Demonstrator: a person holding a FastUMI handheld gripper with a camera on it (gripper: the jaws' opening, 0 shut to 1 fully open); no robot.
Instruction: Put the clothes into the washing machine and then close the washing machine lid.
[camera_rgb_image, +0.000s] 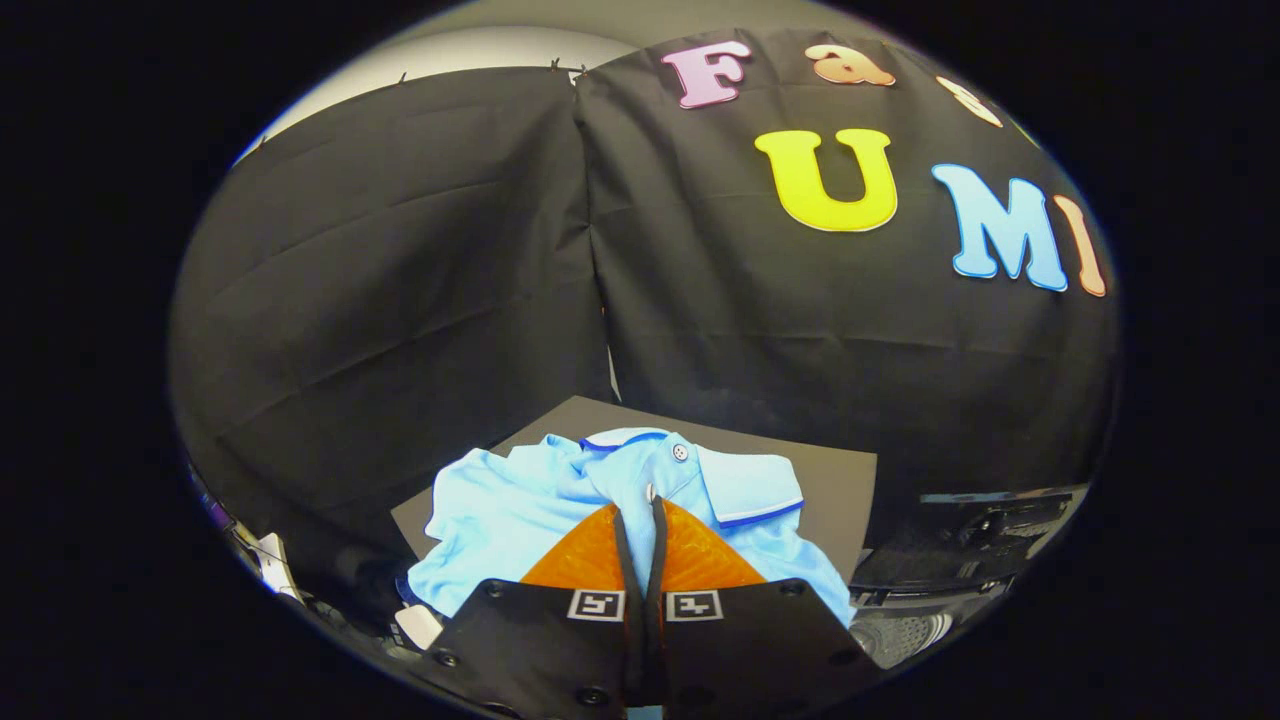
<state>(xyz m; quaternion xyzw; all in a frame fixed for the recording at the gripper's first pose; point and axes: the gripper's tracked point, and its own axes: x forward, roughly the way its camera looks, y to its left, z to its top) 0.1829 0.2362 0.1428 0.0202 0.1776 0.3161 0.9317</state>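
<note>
the shirt (520, 510) i had pinched between my gripper (638, 505) fingers was light blue, plain, with a thin darker blue line along the collar edge and a pale button matching the cloth. the board (840, 480) under it was dark grey, flat and unpatterned. the booth wall (400, 280) behind was black cloth. the gripper body carried two small black-and-white square markers. off to the right, the washer (960, 545) looked black with a grey, dotted part low down.
</note>
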